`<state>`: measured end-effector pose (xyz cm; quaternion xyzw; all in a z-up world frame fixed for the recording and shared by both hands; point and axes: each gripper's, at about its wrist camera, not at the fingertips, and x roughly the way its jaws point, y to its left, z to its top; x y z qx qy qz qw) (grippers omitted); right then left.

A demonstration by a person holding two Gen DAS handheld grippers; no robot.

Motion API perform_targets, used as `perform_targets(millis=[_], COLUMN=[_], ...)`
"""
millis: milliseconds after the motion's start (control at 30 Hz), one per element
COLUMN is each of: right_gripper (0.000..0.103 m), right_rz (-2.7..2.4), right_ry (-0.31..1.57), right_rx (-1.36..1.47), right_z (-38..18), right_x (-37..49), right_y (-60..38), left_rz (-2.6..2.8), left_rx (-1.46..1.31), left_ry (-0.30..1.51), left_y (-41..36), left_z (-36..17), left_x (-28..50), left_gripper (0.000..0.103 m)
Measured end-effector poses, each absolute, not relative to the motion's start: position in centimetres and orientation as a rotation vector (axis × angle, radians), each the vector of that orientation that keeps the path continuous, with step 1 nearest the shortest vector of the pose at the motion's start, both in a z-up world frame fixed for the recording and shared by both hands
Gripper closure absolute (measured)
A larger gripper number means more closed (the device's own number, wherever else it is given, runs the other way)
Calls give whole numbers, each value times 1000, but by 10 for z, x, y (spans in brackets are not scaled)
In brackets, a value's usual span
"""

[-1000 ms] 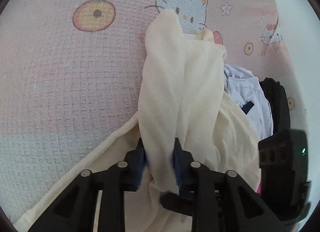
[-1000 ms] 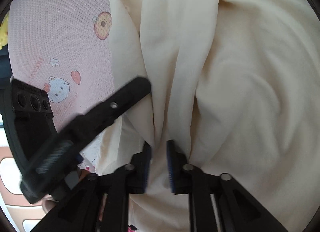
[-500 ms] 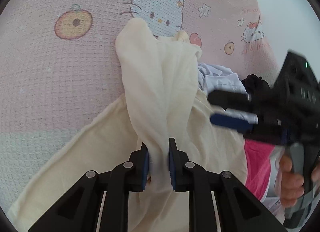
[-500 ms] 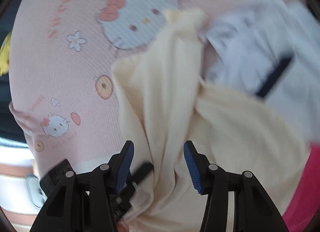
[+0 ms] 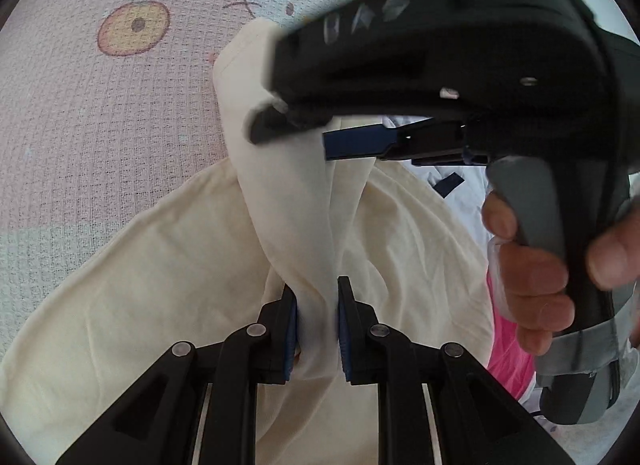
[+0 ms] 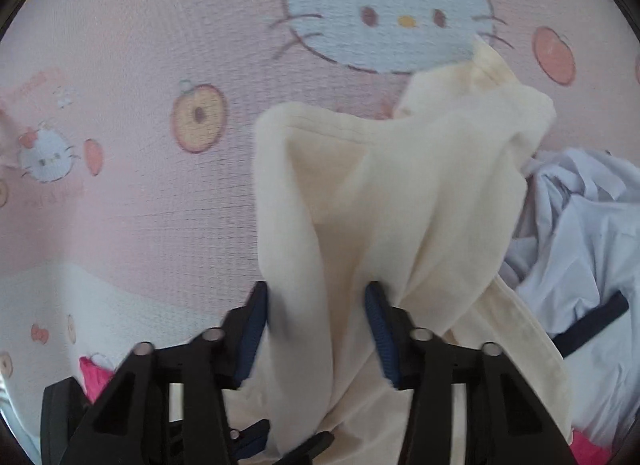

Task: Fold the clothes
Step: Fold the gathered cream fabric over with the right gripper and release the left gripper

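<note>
A: On a pink cat-print bedspread, the left gripper pinches a bunched fold of the cream garment, its jaws narrow on the cloth.

B: The right wrist view shows the right gripper with jaws that have just been closing, a hanging band of the same cream garment between them; whether the pads press on it cannot be told.

A: Only the left view shows a hand around the right gripper's handle.

B: Only the right view shows the crumpled white garment clearly, lying just beside the cream one.
</note>
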<state>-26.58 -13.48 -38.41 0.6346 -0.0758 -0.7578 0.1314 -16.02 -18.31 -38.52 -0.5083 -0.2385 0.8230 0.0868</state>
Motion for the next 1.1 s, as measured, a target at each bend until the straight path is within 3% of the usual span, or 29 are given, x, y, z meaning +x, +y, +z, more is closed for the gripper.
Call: perform_targets(millis=[33, 100, 300, 367, 433, 500, 600, 767, 833, 900, 1100], right_gripper=[87, 92, 94, 94, 94, 94, 94, 94, 101, 101, 101], right_rz=[-2201, -2201, -2257, -2276, -2288, -2291, -2268, -2303, -2303, -2265, -2303], right_ry=[-252, -337, -448, -462, -495, -550, -686, -703, -750, -853, -739], right_rx=[1848, 1842, 1831, 1830, 1824, 1817, 1820, 1920, 1919, 1906, 1926], right_z=[-385, -383, -375, -374, -374, -375, -383, -408, -417, -420, -415], right_x=[-265, -262, -241, -231, -226, -223, -211, -186, -176, -173, -177], right_y=[-130, -118, -78, -67, -59, -50, -30, -5, 8, 18, 9], left_rz=[2456, 2479, 2511, 2523, 2554, 2585, 2582, 2610, 2632, 2654, 2646], left_rx=[-1519, -1526, -1503, -1503, -1497, -1501, -1510, -1546, -1558, -1579, -1661], left_ry=[-691, -646, -574, -495, -403, -294, -196, -98, -78, -58, -178], left_y=[-182, -178, -176, -174, -172, -172, -174, -183, -192, -202, -242], left_z=[-384, -380, -362, -353, -347, -343, -342, -339, -341, -342, -348], left_x=[-161, -162, -157, -154, -149, -146, -141, -138, -133, -128, -134], left_gripper=[88, 88, 83, 76, 59, 52, 52, 52, 52, 52, 52])
